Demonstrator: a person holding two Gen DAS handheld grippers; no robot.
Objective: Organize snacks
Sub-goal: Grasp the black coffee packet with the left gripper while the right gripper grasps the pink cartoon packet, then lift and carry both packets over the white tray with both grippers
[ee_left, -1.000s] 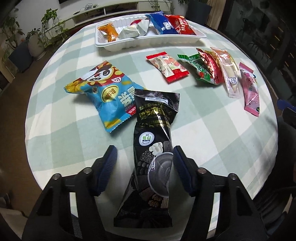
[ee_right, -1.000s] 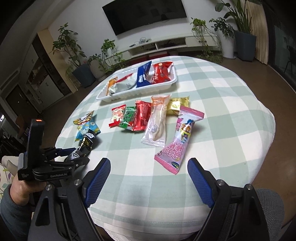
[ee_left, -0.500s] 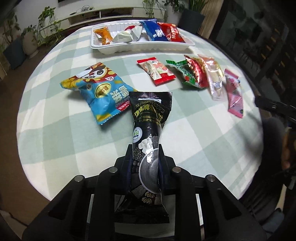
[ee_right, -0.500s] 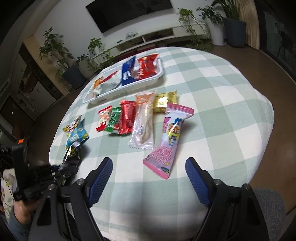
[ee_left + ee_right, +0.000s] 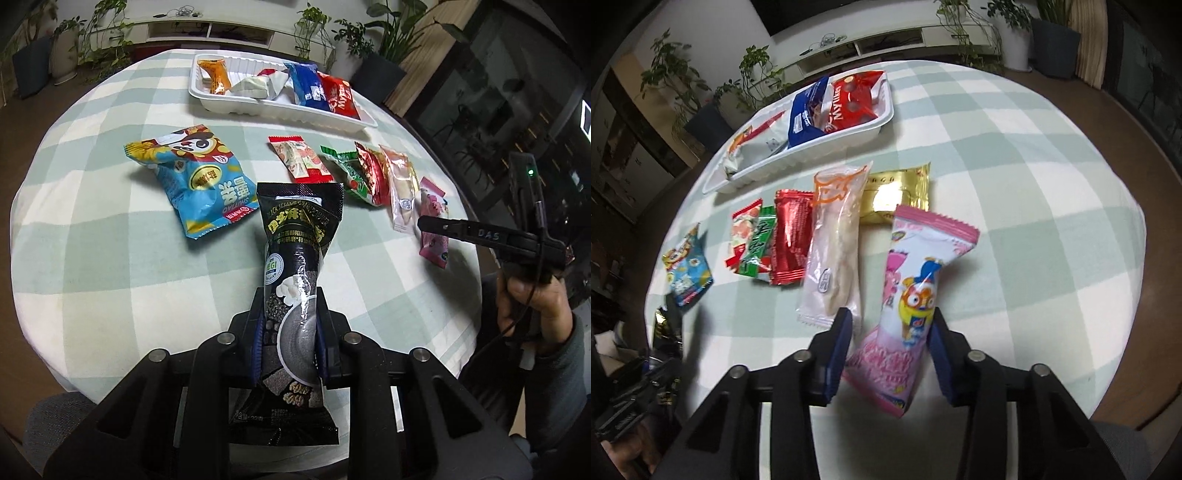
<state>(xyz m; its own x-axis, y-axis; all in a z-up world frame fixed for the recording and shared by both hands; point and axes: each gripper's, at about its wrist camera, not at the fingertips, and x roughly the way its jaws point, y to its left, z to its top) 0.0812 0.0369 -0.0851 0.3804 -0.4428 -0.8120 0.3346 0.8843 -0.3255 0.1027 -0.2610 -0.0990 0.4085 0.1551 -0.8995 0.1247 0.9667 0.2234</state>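
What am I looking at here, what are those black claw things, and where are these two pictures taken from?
Those are handheld two-finger grippers, one in each of a person's hands, each with a camera looking along its fingers. One picture comes from the left gripper, shut on a black sesame packet. The other comes from the right gripper, whose fingers straddle a pink snack packet without clearly squeezing it. On the checked tablecloth lie a blue panda chip bag, several small wrapped snacks, and a white tray already holding a few packets.
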